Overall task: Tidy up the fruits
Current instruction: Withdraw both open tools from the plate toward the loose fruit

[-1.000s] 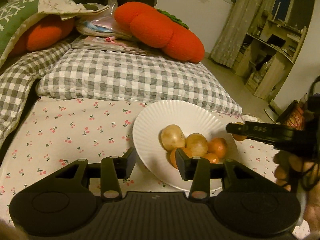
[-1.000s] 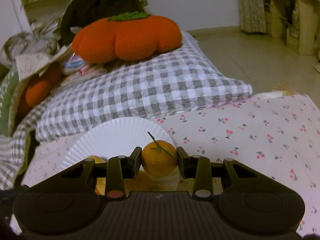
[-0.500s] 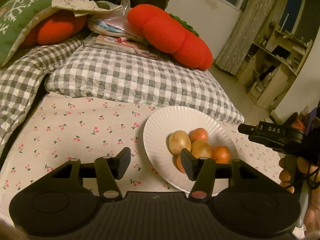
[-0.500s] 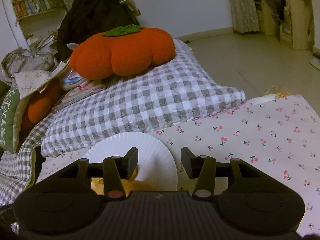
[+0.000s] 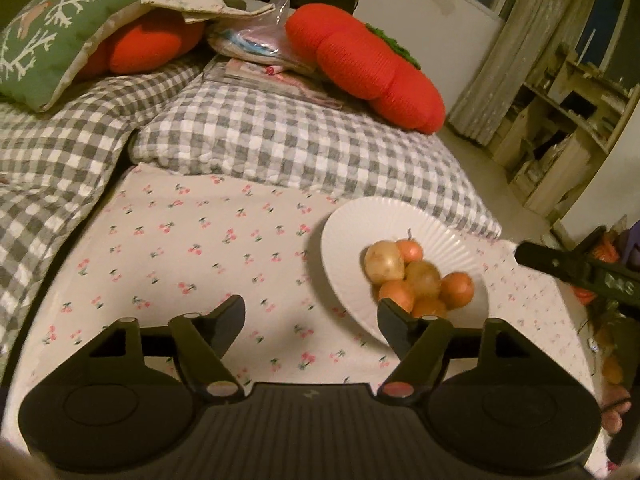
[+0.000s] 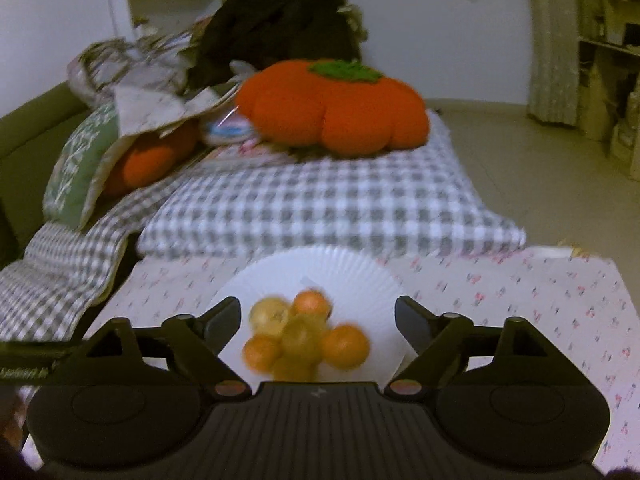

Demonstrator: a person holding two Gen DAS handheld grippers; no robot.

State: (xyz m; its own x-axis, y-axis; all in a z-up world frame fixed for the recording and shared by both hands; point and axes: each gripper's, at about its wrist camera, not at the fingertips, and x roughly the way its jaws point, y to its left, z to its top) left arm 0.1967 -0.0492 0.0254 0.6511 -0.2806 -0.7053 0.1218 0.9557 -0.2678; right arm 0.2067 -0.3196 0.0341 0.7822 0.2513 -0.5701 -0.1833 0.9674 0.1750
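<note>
"White plate (image 6: 316, 276) first. Can you see it?"

"Yes. It lies on the cherry cloth (image 5: 180, 248), right in front of my right gripper (image 6: 318, 320). From my left gripper (image 5: 311, 318) it is ahead and off to the right."

"Where is the fruit?"

"All piled on the plate. I count about six in the fruit pile (image 5: 416, 280): some orange ones and two or three pale yellow ones. They touch each other in one small heap. The right view is blurry, so I can't tell each kind."

"Are your grippers holding anything?"

"No. Both are spread wide with nothing between the fingers. My right one has the pile (image 6: 306, 336) just past its fingertips, but it does not touch it."

"So is the job done?"

"I think it is nearly done, or all done. I see no loose fruit on the cloth. Past it there is only a checked pillow (image 5: 300, 144) and a big orange pumpkin cushion (image 6: 332, 108)."

"What is left?"

"Maybe nothing. Something orange shows at the far right edge of the left view, behind my right gripper, but I can't tell what it is."
</note>
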